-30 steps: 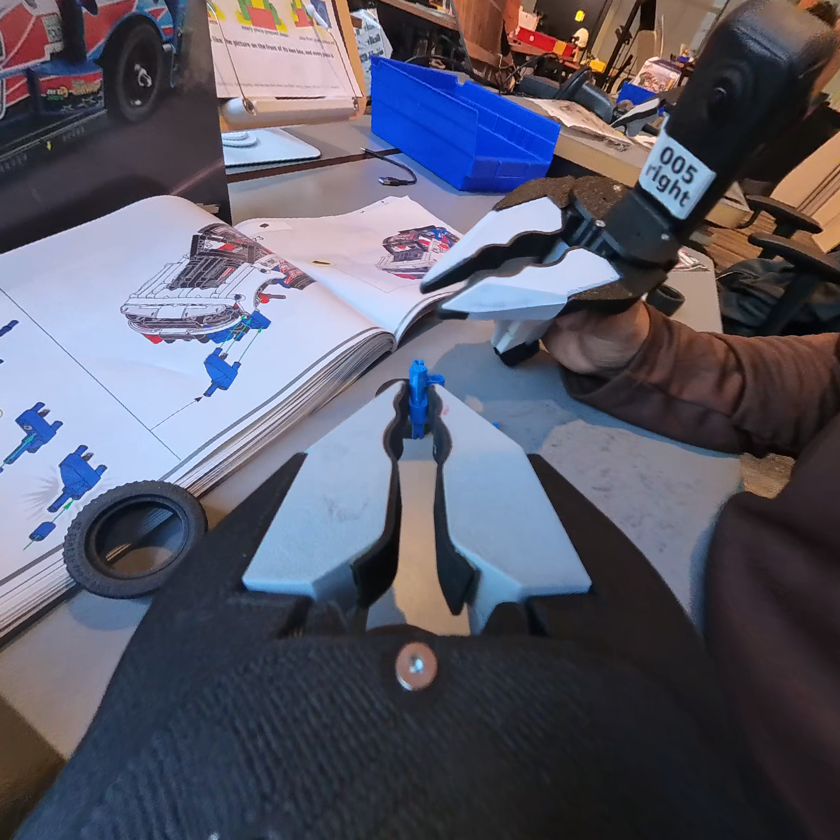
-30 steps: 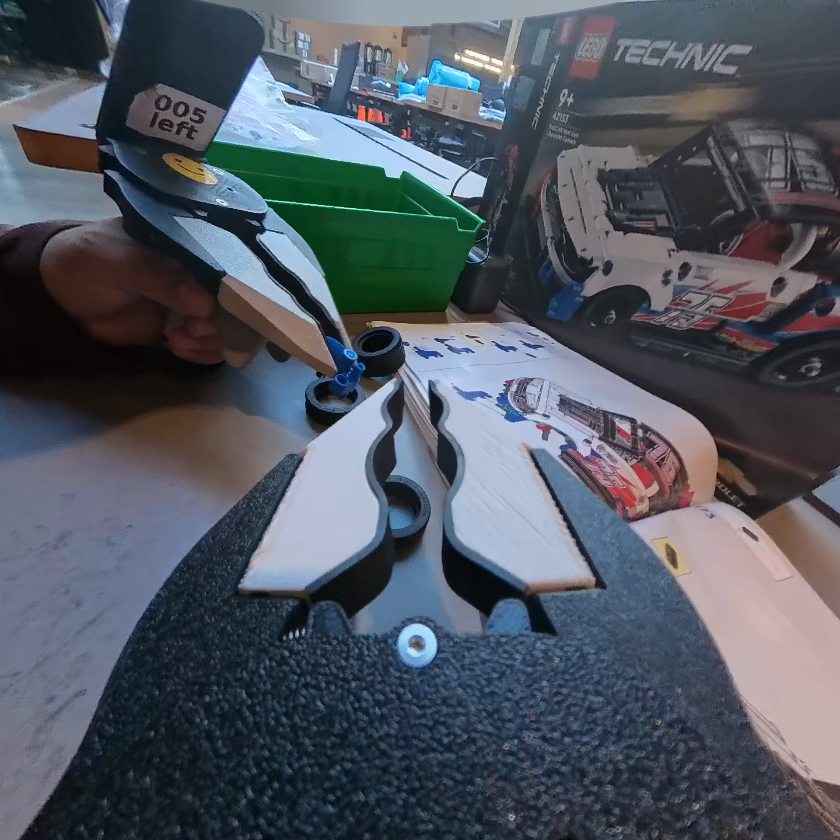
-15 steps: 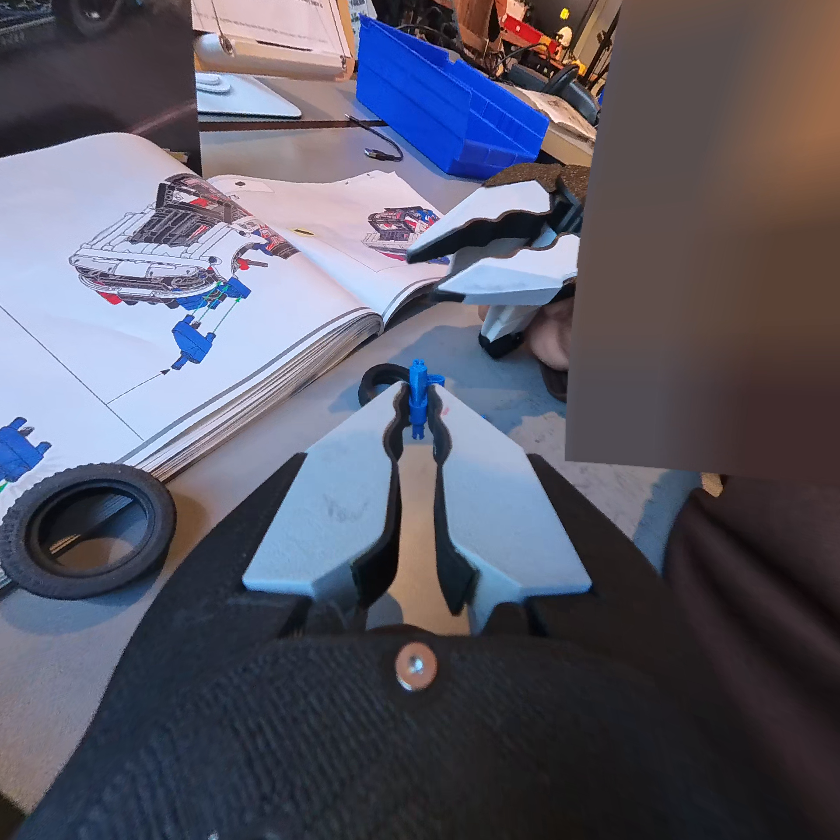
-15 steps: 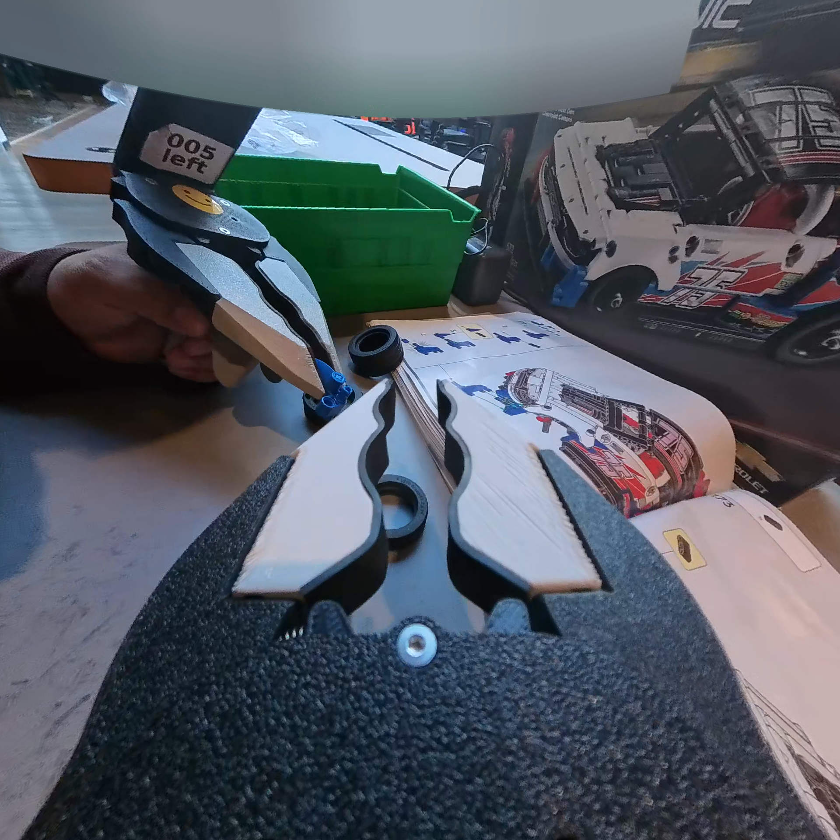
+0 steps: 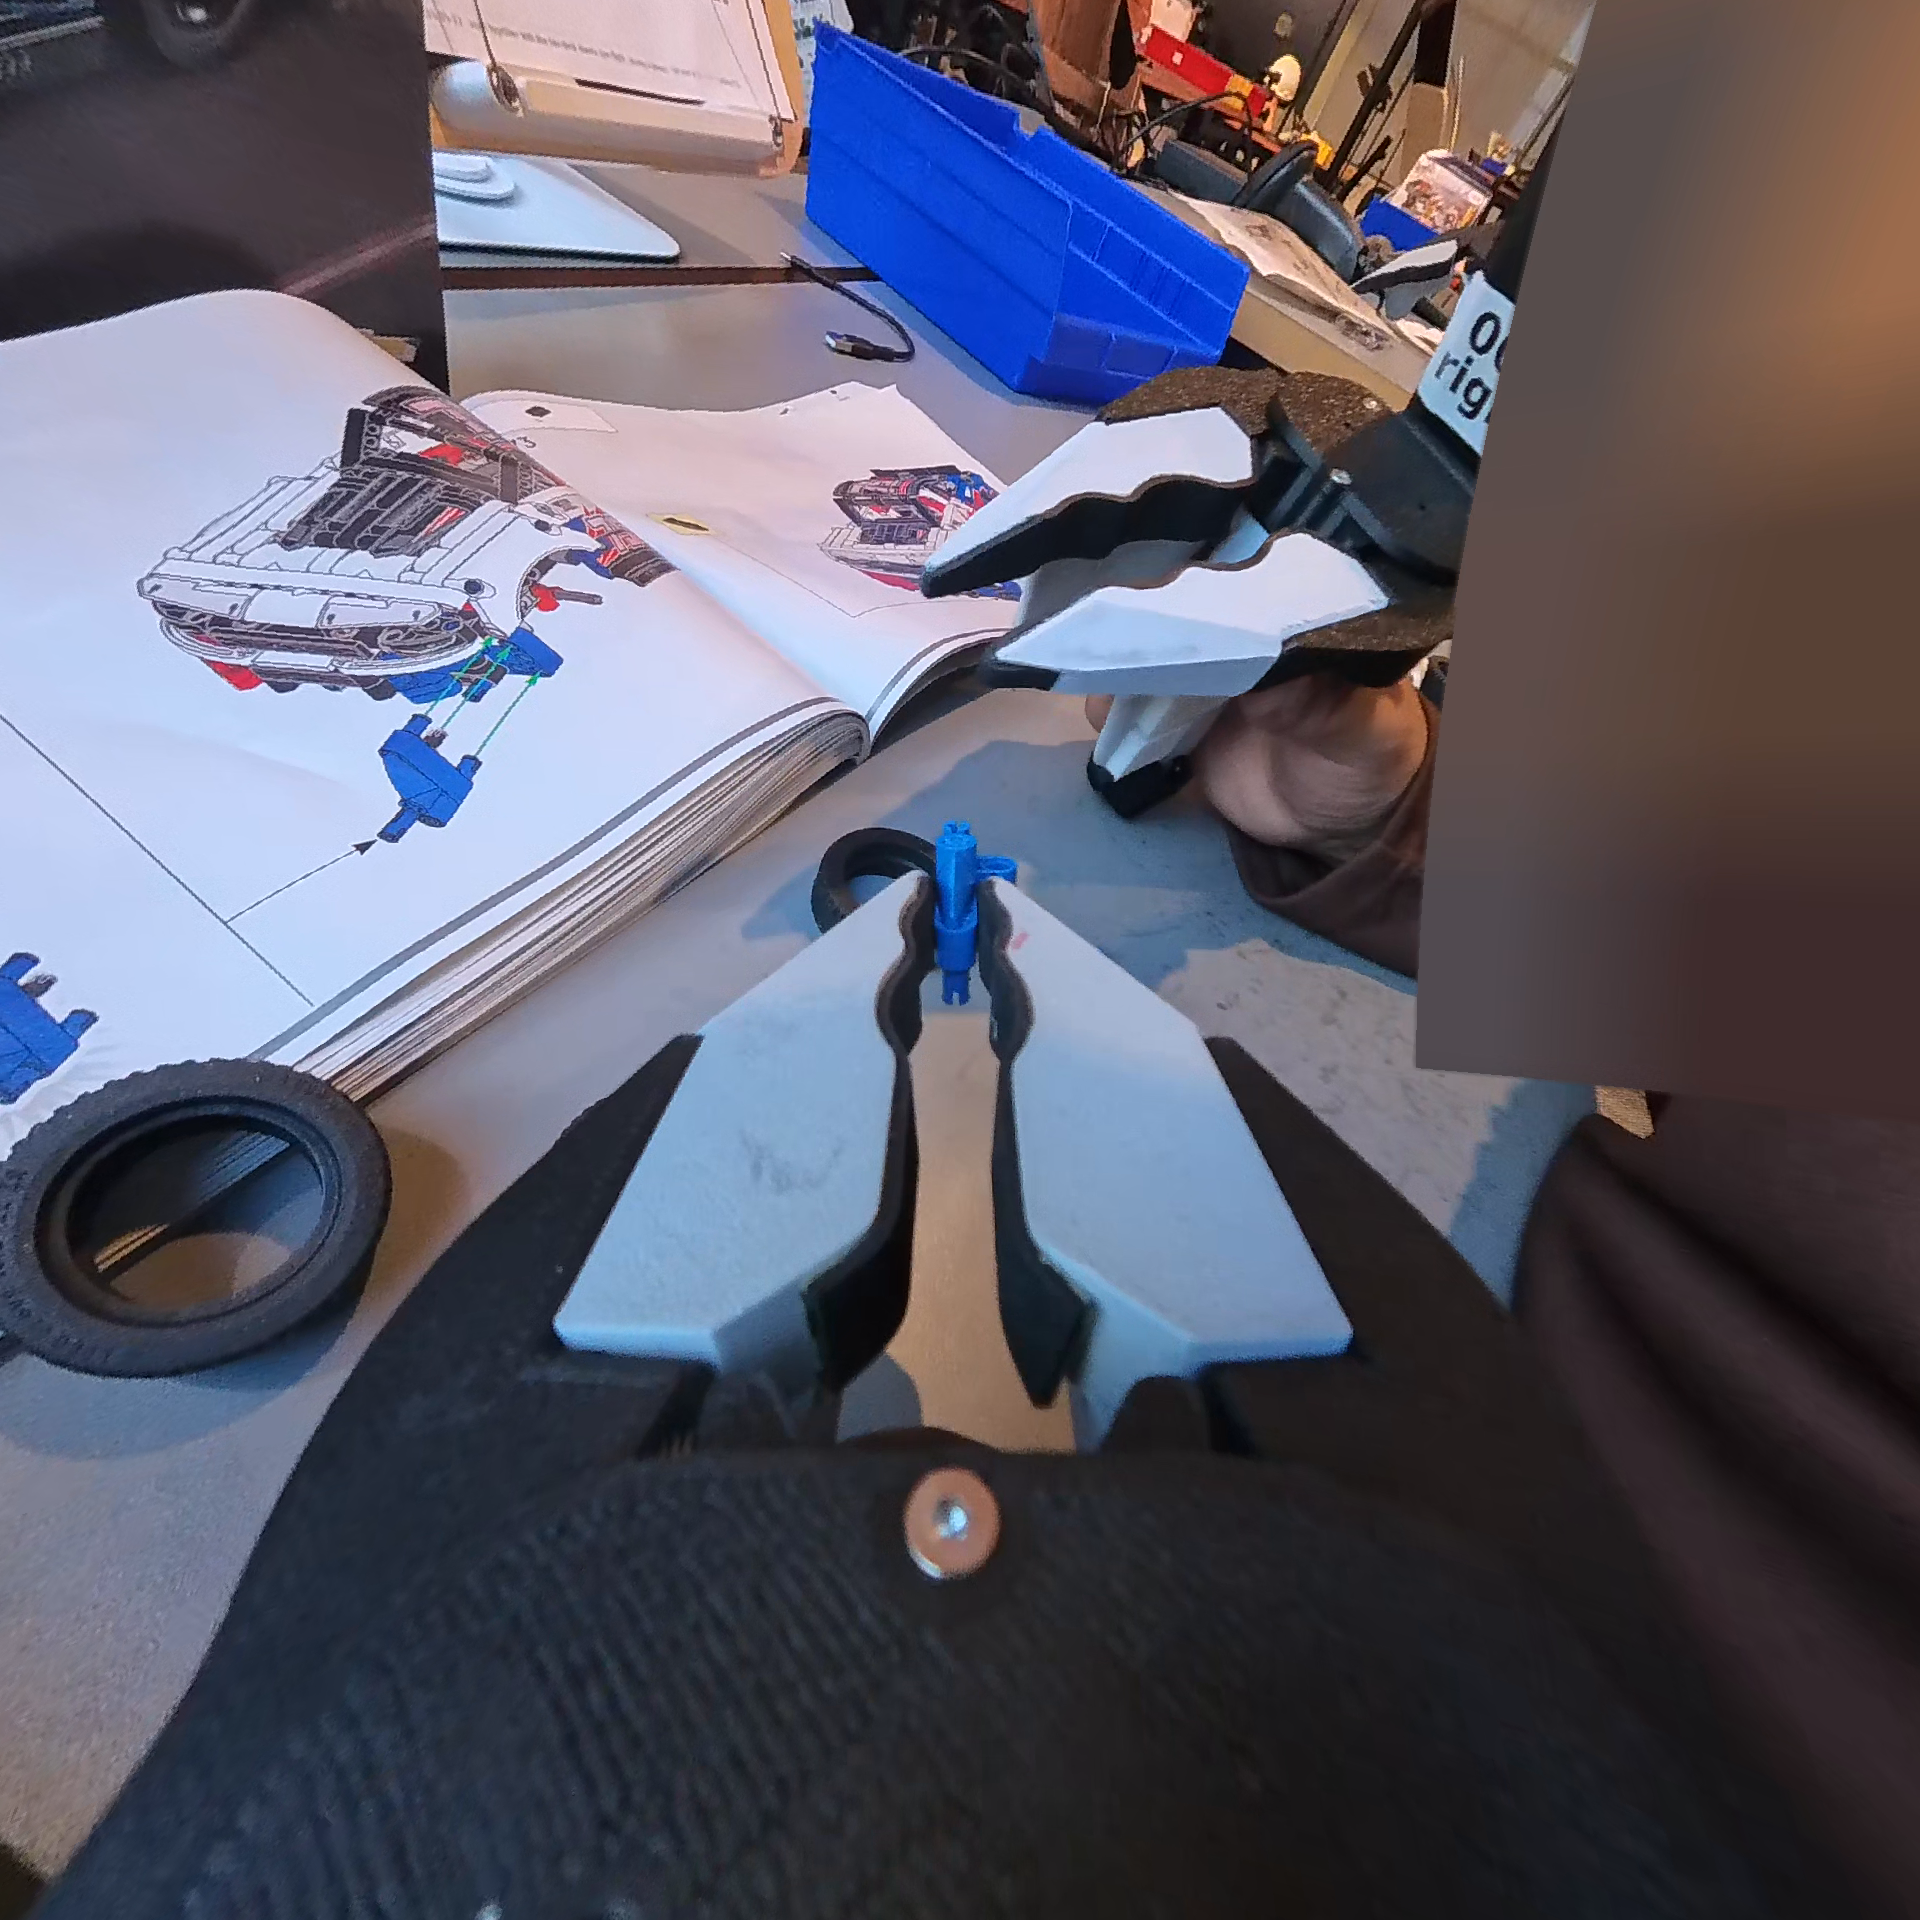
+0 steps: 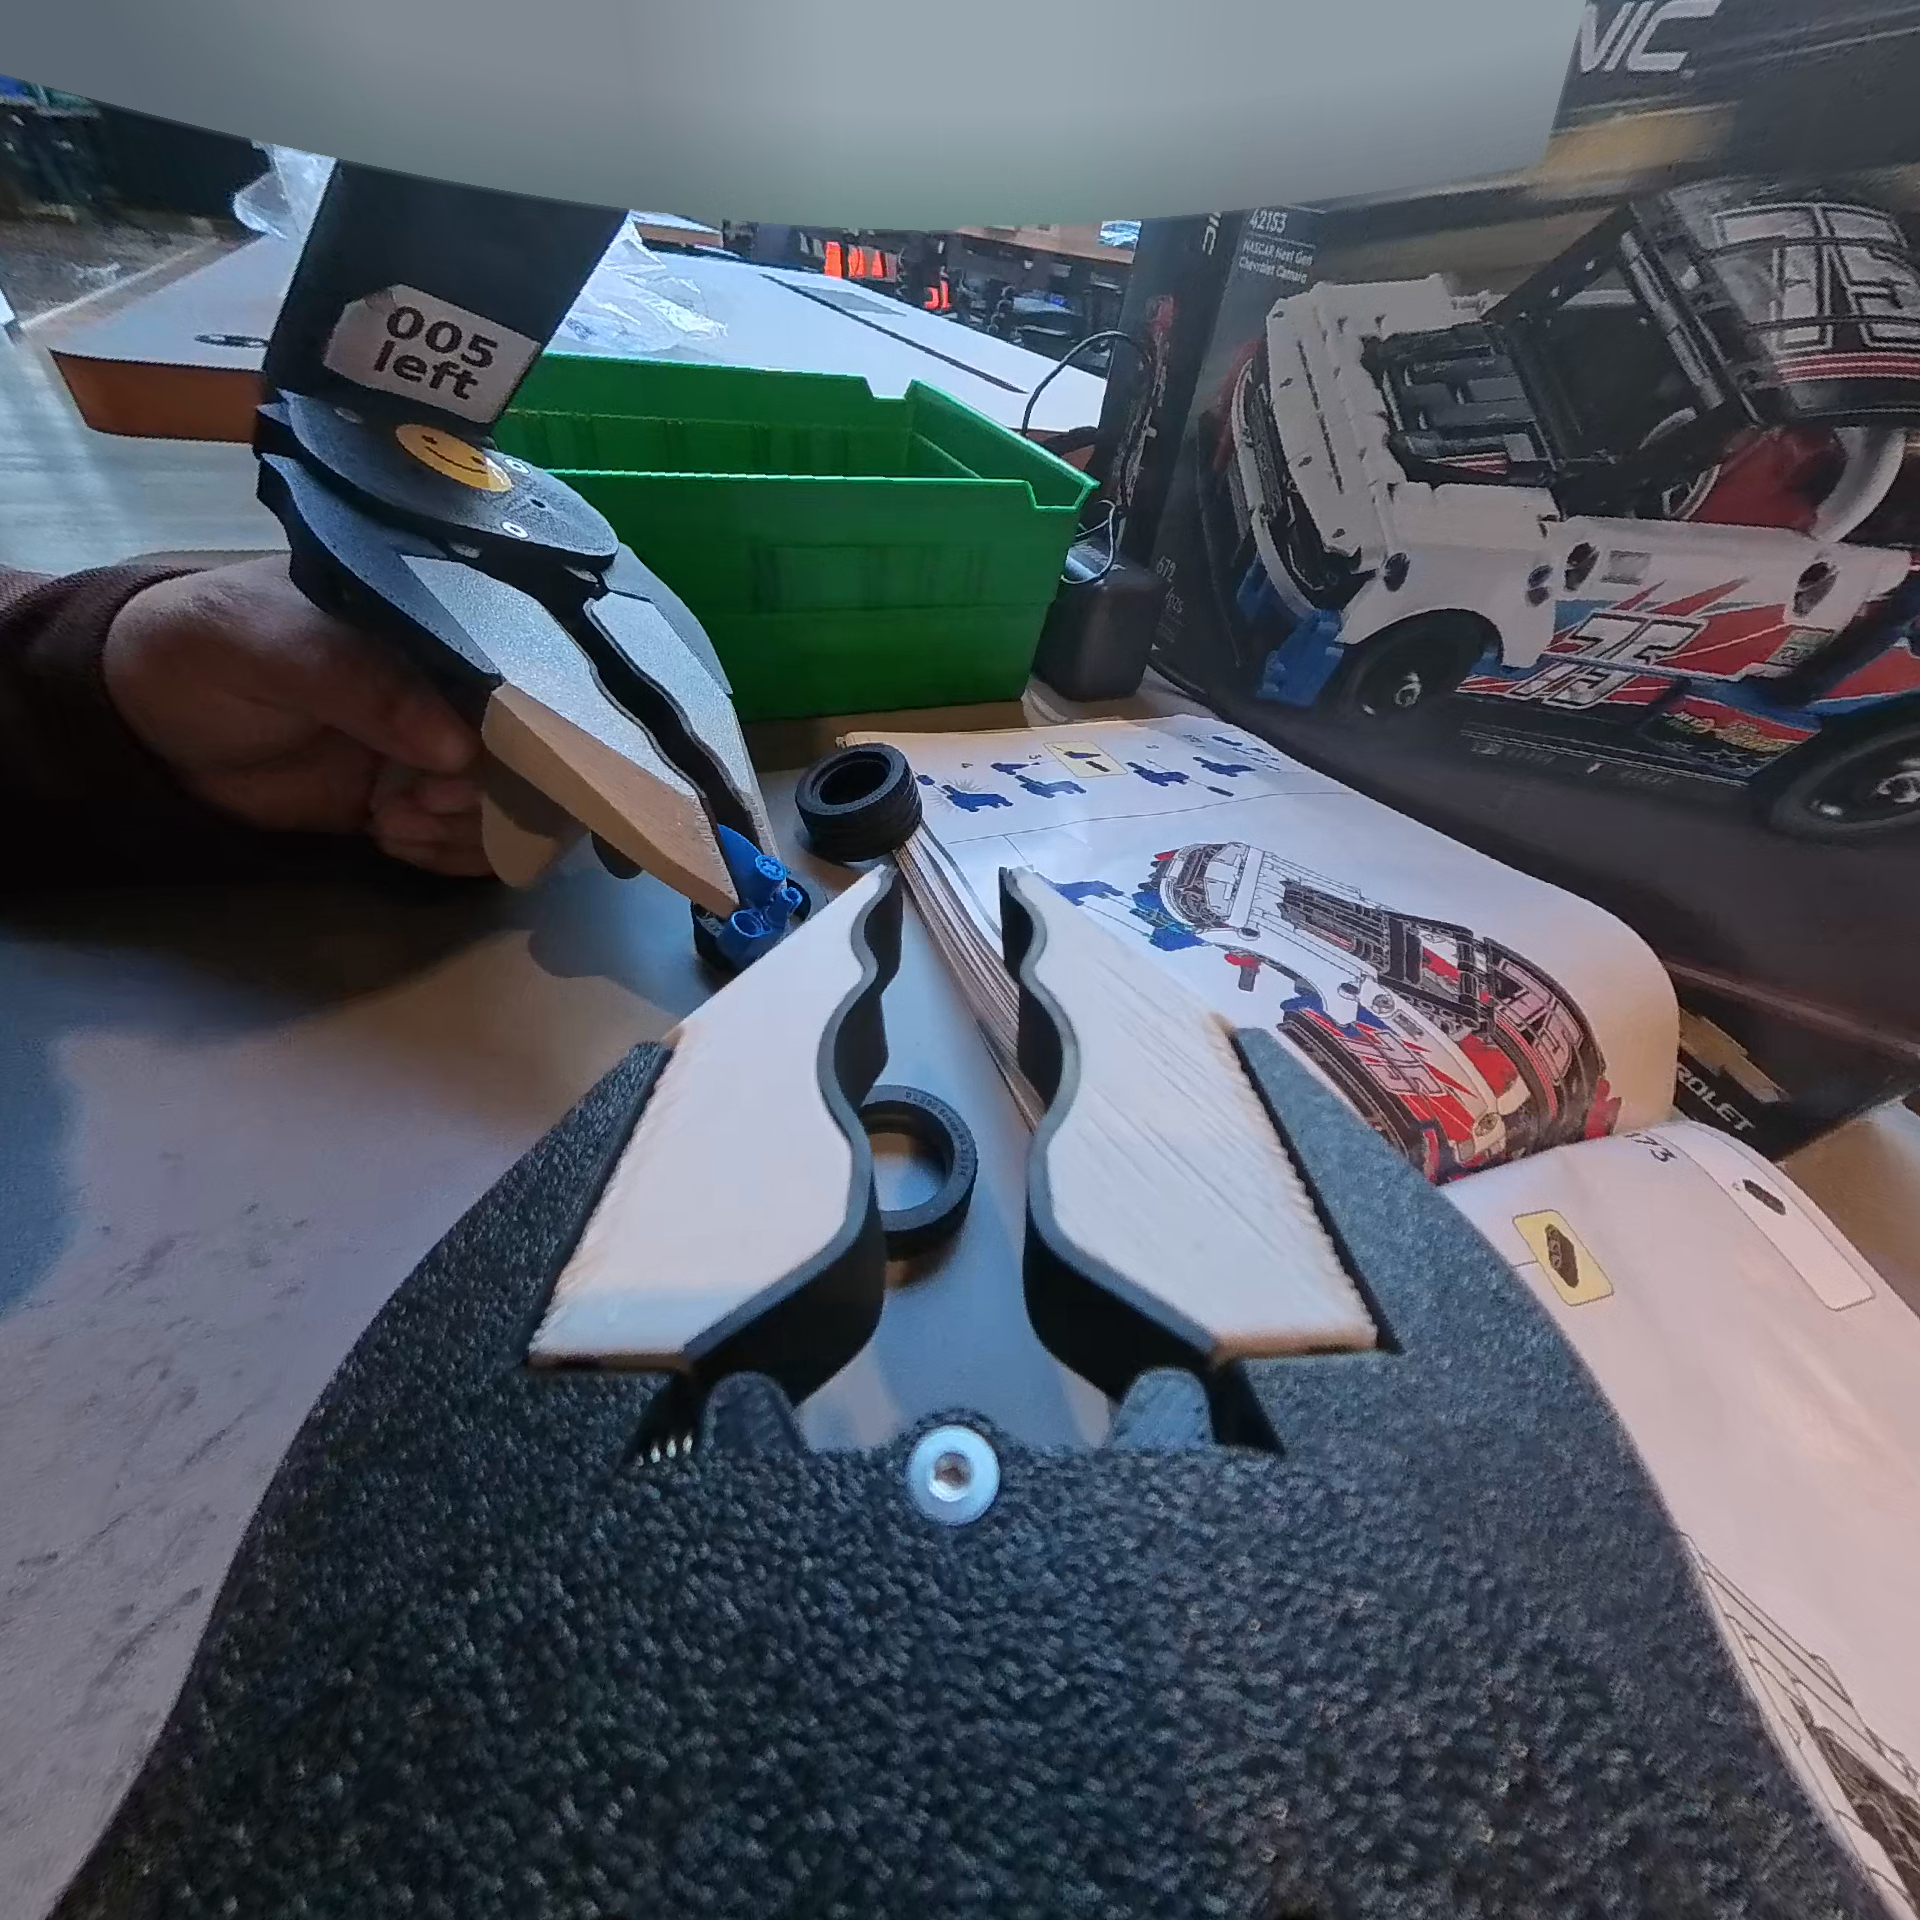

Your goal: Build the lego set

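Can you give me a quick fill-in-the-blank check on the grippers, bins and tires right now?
1. The left gripper is shut on a small ____ lego piece.
2. The right gripper is ____, holding nothing.
3. Behind the left gripper in the right wrist view stands a ____ bin.
4. The tire at the instruction book is coloured ____.

Missing words: blue; open; green; black

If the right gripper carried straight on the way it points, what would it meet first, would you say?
Probably the open instruction book: the right gripper, open and empty, aims its fingertips at the book's page edge, with a black tyre just left. Depth is uncertain.
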A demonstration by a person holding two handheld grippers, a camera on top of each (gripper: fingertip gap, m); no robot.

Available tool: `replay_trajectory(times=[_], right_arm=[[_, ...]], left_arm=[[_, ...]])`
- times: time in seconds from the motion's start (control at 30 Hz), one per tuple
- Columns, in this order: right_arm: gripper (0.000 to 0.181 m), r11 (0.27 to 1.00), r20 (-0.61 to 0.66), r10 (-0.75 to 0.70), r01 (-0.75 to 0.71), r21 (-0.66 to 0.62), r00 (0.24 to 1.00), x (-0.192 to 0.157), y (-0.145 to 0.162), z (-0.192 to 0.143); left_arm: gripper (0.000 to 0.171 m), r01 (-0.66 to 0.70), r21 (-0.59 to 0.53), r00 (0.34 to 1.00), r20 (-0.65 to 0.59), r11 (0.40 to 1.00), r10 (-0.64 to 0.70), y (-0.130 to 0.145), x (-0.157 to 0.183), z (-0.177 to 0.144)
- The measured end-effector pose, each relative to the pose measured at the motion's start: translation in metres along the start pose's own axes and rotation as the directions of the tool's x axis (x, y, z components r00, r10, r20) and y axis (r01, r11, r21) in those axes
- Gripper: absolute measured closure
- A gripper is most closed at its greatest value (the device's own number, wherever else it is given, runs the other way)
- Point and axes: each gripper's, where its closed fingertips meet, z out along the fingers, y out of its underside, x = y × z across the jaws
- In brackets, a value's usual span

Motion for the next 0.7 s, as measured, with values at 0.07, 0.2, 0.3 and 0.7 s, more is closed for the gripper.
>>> replay_trajectory(times=[0.07,0.2,0.3,0.7], right_arm=[[0.163,1.0,0.003,0.0,0.0,-0.001,1.0,0.0,0.0,0.0],[0.163,1.0,0.006,-0.006,0.006,-0.007,1.0,-0.002,0.001,0.001],[0.163,1.0,0.009,-0.008,0.008,-0.009,1.0,-0.002,0.001,0.001],[0.163,0.994,0.075,-0.089,0.094,-0.059,0.993,-0.02,0.008,0.007]], left_arm=[[0.167,0.001,-0.001,1.0,-0.001,1.0,-0.001,0.0,0.0,0.0],[0.167,0.002,-0.004,1.0,-0.001,1.0,-0.002,0.001,0.0,0.0],[0.167,0.003,-0.005,1.0,-0.003,1.0,-0.003,0.001,0.0,0.001],[0.167,0.005,-0.005,1.0,0.012,1.0,-0.005,0.001,-0.002,0.001]])
